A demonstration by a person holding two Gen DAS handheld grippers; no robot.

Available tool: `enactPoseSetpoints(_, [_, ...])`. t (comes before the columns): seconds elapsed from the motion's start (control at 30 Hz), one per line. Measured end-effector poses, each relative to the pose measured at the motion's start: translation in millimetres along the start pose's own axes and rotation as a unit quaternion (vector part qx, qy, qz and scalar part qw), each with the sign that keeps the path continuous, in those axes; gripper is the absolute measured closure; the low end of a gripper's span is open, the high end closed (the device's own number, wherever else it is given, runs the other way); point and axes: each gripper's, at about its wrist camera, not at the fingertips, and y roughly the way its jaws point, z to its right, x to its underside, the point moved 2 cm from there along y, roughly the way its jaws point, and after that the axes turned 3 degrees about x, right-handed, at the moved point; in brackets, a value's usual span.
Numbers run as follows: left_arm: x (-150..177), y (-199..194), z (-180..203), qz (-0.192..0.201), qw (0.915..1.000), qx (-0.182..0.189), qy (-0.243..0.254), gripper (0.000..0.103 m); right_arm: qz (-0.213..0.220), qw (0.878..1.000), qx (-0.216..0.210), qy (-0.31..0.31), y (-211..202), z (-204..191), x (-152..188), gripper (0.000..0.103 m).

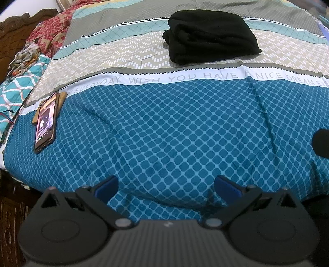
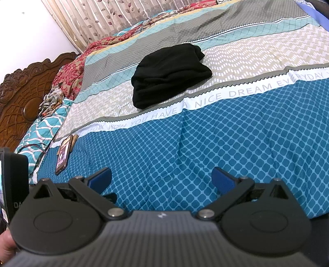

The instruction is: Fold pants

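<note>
Lying on the patterned bedspread [image 1: 185,127] near its left edge: a lit phone [image 1: 45,121], beside a carved wooden headboard [image 2: 24,90] and crumpled floral cloth [image 1: 24,55].

Location: home bedroom. Indicators: bed with carved wooden headboard [image 2: 22,88], patterned printed bedspread [image 2: 226,143], leaf-print curtain [image 2: 98,18], crumpled red floral blanket [image 1: 55,30], smartphone [image 1: 45,121] lying on the bedspread.

We see the black pants [image 1: 209,37] folded up into a thick, chunky bundle, lying flat on the far part of the bed, across the beige and teal stripes, layered edges facing left.
</note>
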Motion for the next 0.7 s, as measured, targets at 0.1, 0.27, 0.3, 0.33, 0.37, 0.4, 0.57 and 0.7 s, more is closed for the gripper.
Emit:
enactPoseSetpoints(0.1, [0.2,1.1,0.9,0.000,1.0000,0.000,0.001,0.000,0.000,1.000,0.001,0.002,0.9,0.6,-0.5,0.000])
enactPoseSetpoints(0.27, [1.7,2.9,1.0,-0.004,1.0000,0.002,-0.001,0.000,-0.002,1.000,0.000,0.003,1.7,1.7,-0.8,0.000])
enactPoseSetpoints(0.3, [1.8,3.2,0.7,-0.005,1.0000,0.002,-0.001,0.000,-0.002,1.000,0.000,0.004,1.8,2.0,-0.9,0.000])
enactPoseSetpoints(0.33, [1.9,3.4,0.3,-0.005,1.0000,0.002,-0.002,0.000,-0.002,1.000,0.000,0.005,2.0,2.3,-1.1,0.000])
enactPoseSetpoints(0.37, [1.9,3.5,-0.1,-0.005,1.0000,0.002,-0.002,0.000,-0.002,1.000,0.001,0.005,2.0,2.7,-0.9,0.000])
enactPoseSetpoints(0.4, [1.7,3.5,-0.5,-0.005,1.0000,0.002,-0.003,0.000,-0.001,1.000,0.001,0.006,2.1,2.7,-1.1,0.000])
enactPoseSetpoints(0.57, [1.2,3.5,-0.6,-0.004,1.0000,0.002,-0.004,0.000,0.000,1.000,0.001,0.004,2.5,1.7,-1.5,0.000])
enactPoseSetpoints(0.7, [-7.8,1.0,-1.1,0.007,1.0000,-0.002,0.000,0.000,0.001,1.000,0.002,0.003,3.0,1.0,-2.1,0.000])
